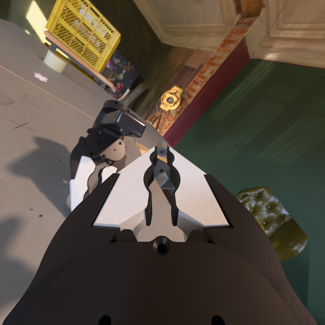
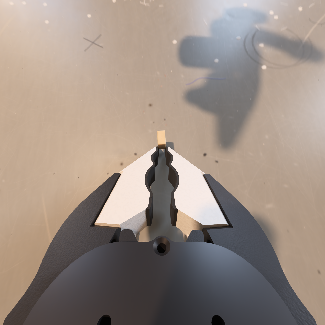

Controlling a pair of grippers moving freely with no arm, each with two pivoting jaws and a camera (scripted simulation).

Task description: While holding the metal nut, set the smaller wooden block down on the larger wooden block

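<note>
Left gripper (image 1: 162,150) jaws pinch metal nut (image 1: 161,151); right gripper (image 2: 161,148) jaws pinch smaller wooden block (image 2: 161,139).

What a mixed room this is, part old house, part workshop! The grey counter (image 1: 35,158) is scuffed and speckled, with pencilled crosses and circles drawn on it, the marks of a working bench. On its far end sits a roll of tape (image 1: 54,61) beside a yellow plastic crate (image 1: 82,33). Beyond the edge it turns domestic: a green floor (image 1: 263,131), a tufted olive leather seat (image 1: 270,219), an exposed brick column (image 1: 216,52), cream panelled walls (image 1: 193,17), and a dark floral painting (image 1: 121,73) leaning low.
</note>
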